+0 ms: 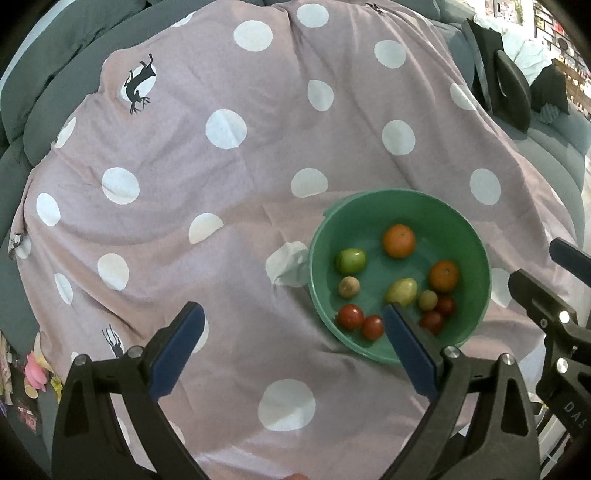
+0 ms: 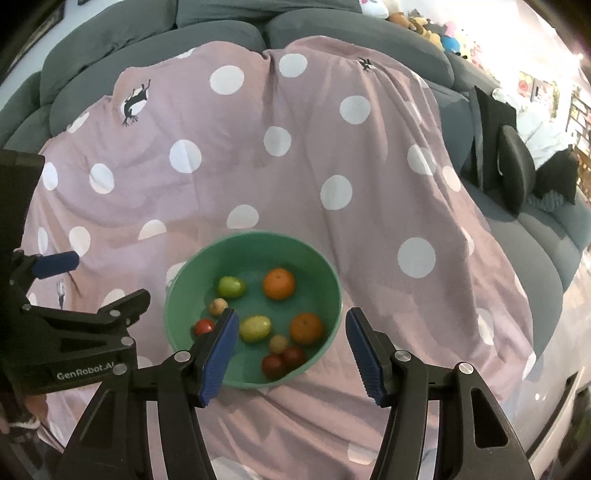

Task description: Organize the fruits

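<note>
Left gripper (image 1: 293, 314): jaws spread wide, nothing between the blue pads (image 1: 177, 350) but cloth far below. It hangs above the cloth, with its right finger overlapping the near rim of the bowl in the left wrist view.

Right gripper (image 2: 290, 325): jaws partly apart, empty. No pad touches any fruit. In the right wrist view the gap frames the near half of the bowl from above, and the left pad (image 2: 219, 356) crosses the bowl's near-left rim.

Green bowl (image 1: 476, 236): upright on the cloth, holding all the fruit in view. Contents, as counted in the left wrist view:
- two oranges (image 1: 399, 240), one toward the far side, one at the right;
- one green fruit (image 1: 351, 260) at the left;
- one yellow-green fruit (image 1: 402, 291) near the middle, just beyond the left gripper's right fingertip;
- two small tan fruits (image 1: 349, 287), one left, one right of centre;
- four small red fruits (image 1: 350, 316) along the near side, two touching at the left and two close together at the right, partly hidden by the finger.

Surroundings: a pink cloth with white dots (image 1: 236, 192) and small black deer prints covers a grey sofa (image 2: 221, 33). A crumpled white tissue (image 1: 290, 264) lies against the bowl's left rim. Dark cushions (image 2: 511, 166) stand at the right.
</note>
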A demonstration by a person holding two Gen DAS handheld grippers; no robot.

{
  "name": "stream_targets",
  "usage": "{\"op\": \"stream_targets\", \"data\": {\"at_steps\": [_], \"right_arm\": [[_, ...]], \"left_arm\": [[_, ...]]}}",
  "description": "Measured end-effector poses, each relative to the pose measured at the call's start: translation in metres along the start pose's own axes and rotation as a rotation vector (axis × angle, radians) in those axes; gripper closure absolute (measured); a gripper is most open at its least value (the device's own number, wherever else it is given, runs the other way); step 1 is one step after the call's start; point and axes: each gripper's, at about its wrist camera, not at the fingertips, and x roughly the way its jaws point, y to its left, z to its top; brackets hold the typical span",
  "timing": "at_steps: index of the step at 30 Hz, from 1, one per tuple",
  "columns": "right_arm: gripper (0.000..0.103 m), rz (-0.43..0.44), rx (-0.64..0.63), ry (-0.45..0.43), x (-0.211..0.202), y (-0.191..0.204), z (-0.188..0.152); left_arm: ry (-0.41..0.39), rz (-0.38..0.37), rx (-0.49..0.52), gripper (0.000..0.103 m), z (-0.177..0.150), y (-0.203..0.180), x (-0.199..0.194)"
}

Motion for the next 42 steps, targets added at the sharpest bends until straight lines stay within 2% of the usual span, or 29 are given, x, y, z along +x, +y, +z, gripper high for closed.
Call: {"op": "stream_targets", "data": {"at_steps": [42], "right_arm": [[0.043,-0.003,0.009,0.043,0.024,0.002,0.004]], "left_arm": [[0.032,-0.019,0.033,0.005,0.012,-0.012,0.019]]}}
